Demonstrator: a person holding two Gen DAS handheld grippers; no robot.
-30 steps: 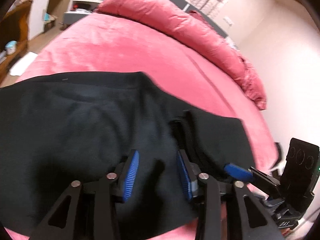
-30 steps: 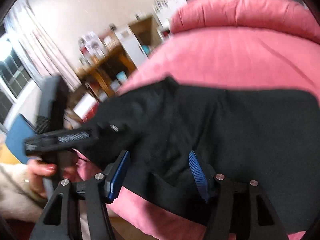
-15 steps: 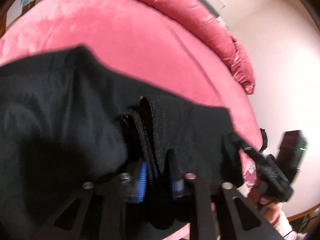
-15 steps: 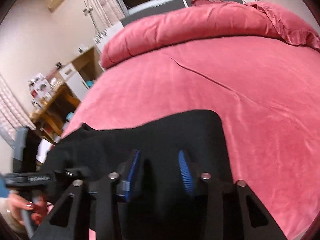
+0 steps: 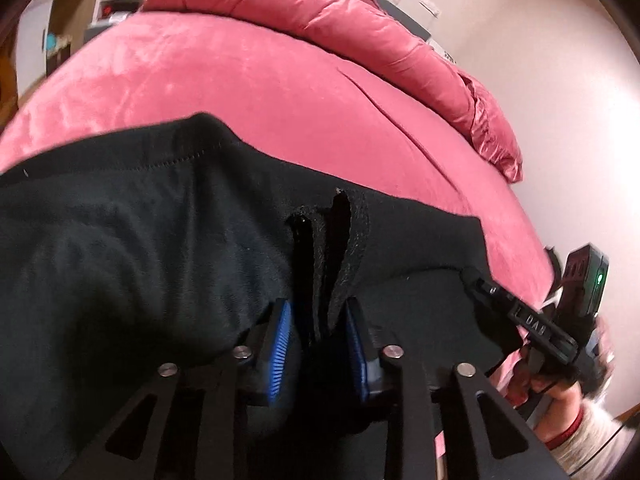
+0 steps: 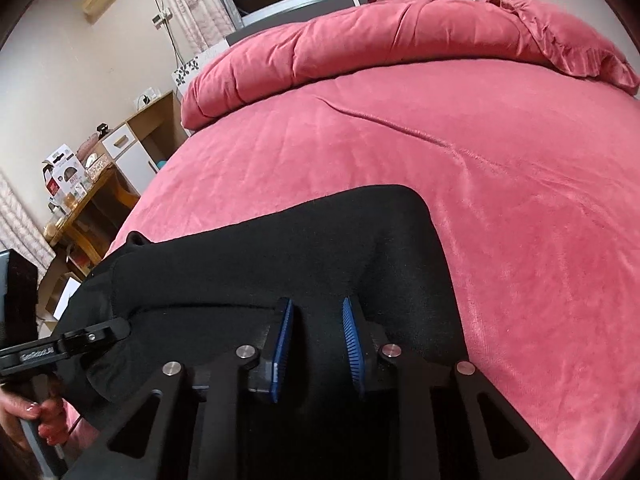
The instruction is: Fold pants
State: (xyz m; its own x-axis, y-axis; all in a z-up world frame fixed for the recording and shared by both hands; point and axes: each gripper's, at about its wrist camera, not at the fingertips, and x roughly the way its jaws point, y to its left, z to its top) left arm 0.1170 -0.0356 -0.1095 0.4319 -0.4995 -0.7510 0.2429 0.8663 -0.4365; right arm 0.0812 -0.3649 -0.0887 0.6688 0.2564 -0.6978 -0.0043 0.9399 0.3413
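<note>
the left tongs are seen low over the black pants, their blue pads set on either side of a bunched ridge of dark cloth that rises between them. the jaws are opening at this moment, and whether the pads press on the cloth cannot be told from the wrist view. just beyond the pads a gap in the fabric is shown, with folded edges standing up on both sides.

the right tongs are seen over another part of the same pants. their jaws are closing, with black cloth lying between the blue pads; a firm pinch cannot be confirmed.

the pants are spread across the near edge of the bed, which is covered in pink-red velvet. a rounded corner of the cloth is pointed toward the middle of the bed, and a stitched hem is visible along the far side in the left view.

a rolled duvet in the same pink-red is laid along the far edge of the bed.

in the right view, a hand is seen at the lower left edge, wrapped around the handle of the other tongs. in the left view, a hand with a pale sleeve is seen at the lower right, near the bed's near corner.
</note>
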